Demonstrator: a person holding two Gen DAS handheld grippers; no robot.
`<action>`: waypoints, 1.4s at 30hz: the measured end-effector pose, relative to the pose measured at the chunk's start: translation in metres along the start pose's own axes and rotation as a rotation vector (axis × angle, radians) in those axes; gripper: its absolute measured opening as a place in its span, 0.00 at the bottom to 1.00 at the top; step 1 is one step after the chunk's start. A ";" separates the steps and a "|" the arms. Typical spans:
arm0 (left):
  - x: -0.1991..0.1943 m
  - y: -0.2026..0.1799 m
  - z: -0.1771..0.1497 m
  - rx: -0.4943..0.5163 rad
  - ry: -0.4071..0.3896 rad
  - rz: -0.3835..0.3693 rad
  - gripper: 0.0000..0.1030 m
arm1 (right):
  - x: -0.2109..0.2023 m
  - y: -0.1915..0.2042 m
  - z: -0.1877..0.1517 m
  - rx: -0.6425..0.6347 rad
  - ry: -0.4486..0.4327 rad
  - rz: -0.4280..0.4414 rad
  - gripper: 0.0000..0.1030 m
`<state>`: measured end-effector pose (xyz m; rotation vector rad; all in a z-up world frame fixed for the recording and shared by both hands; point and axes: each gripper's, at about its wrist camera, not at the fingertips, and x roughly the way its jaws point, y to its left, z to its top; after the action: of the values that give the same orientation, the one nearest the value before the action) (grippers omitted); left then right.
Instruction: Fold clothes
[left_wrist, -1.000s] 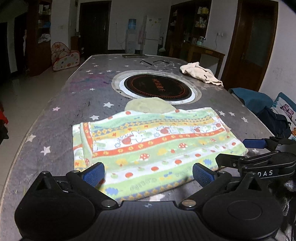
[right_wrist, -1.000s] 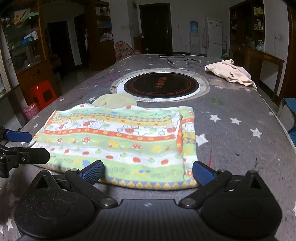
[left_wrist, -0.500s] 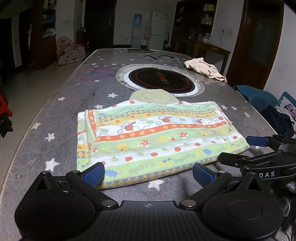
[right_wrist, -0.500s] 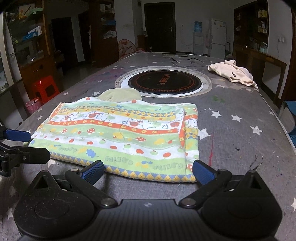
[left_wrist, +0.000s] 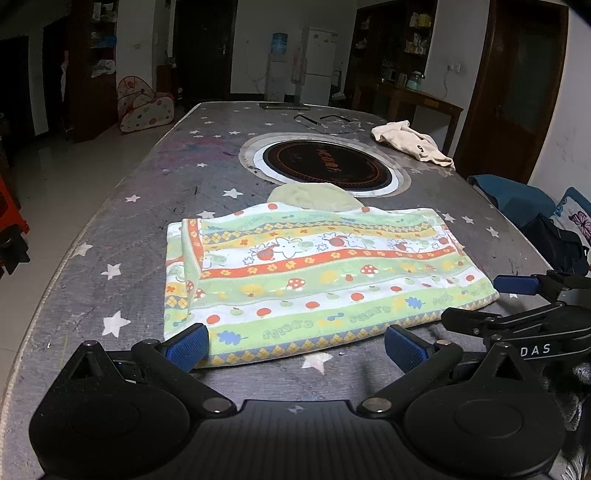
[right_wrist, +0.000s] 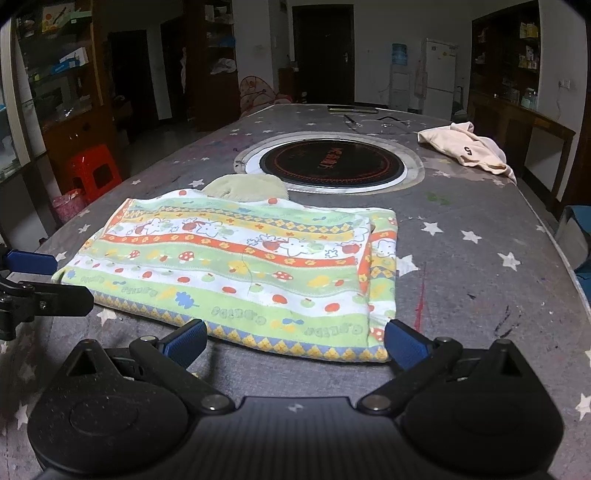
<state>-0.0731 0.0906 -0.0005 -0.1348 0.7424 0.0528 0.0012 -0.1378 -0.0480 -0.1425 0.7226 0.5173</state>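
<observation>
Folded striped garment (left_wrist: 317, 273) with mushroom, apple and flower bands, flat on the near half of the star-printed grey counter (left_wrist: 122, 229), long edge toward both cameras. Pale green cloth (left_wrist: 314, 195) partly tucked under the garment's far edge, between it and the round black cooktop (left_wrist: 325, 164) set in a white ring at the counter's middle. In the left wrist view: narrow folded-over flap along the garment's left end; left gripper (left_wrist: 295, 345) low at the near hem, jaws spread wide, blue pads (left_wrist: 188, 345) either side of the hem, nothing between them. At the right margin of the same view: right gripper (left_wrist: 517, 299), side-on, just beside the garment's right corner, jaws apart. In the right wrist view: same garment (right_wrist: 236, 269), flap now at the right end; right gripper (right_wrist: 295, 345) at the near hem, jaws wide apart and empty, right pad (right_wrist: 406, 343) just beside the hem corner; contact not clear. Left gripper (right_wrist: 40, 280) at the left margin, near the garment's left corner, jaws parted. Cream garment (right_wrist: 465, 147) bearing a small dark numeral, crumpled at the far right of the counter, well apart from the striped one. Beyond the counter: red stool (right_wrist: 94, 170) on the floor at left, white refrigerator (right_wrist: 439, 81) against the back wall.
</observation>
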 end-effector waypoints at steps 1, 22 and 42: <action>0.000 0.001 0.000 -0.001 0.001 0.001 1.00 | -0.001 0.000 0.000 0.001 0.000 -0.001 1.00; -0.009 0.036 0.010 -0.058 -0.021 0.073 1.00 | -0.001 0.057 0.013 -0.222 0.020 0.159 1.00; -0.004 0.117 0.025 -0.259 -0.037 0.149 1.00 | 0.035 0.174 0.033 -0.613 0.029 0.315 0.64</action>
<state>-0.0702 0.2097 0.0084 -0.3242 0.7051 0.2927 -0.0438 0.0371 -0.0381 -0.6151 0.5975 1.0324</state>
